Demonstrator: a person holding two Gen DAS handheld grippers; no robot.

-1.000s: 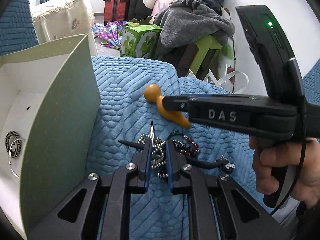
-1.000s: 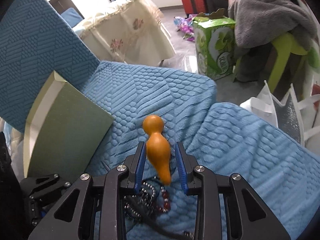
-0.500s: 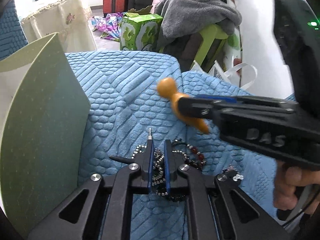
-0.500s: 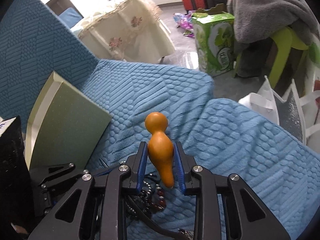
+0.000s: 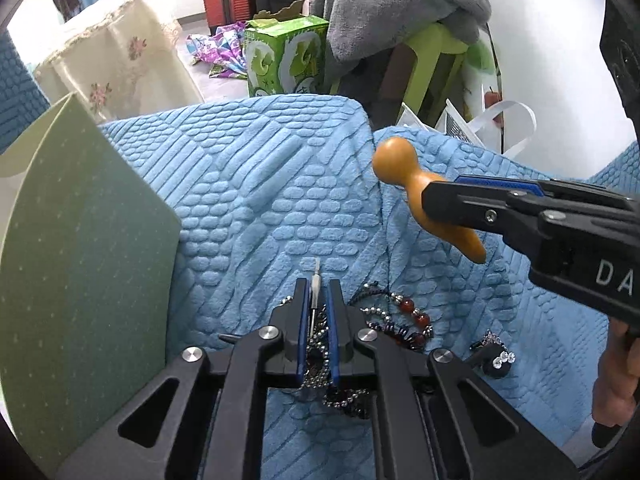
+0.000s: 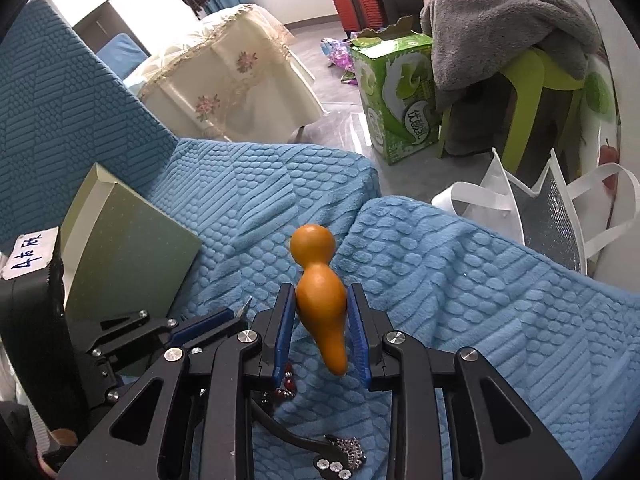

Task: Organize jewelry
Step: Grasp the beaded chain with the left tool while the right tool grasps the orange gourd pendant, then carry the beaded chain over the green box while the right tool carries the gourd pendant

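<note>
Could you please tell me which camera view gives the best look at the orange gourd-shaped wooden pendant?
The right wrist view: the orange gourd-shaped wooden pendant sits centred between the right gripper pads, its bulb, body and tapered tip all visible. The left wrist view shows it side-on, with the gripper's finger covering its midsection.

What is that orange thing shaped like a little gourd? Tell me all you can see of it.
The gourd-shaped pendant is smooth, glossy orange-brown, perhaps polished wood. It has a round knob on top, a fuller belly and a tapering curved tip. The right claw grips its belly between blue pads, holding it above the blue sofa cover, tip pointing down toward the jewelry pile. Nothing else touches it.
</note>
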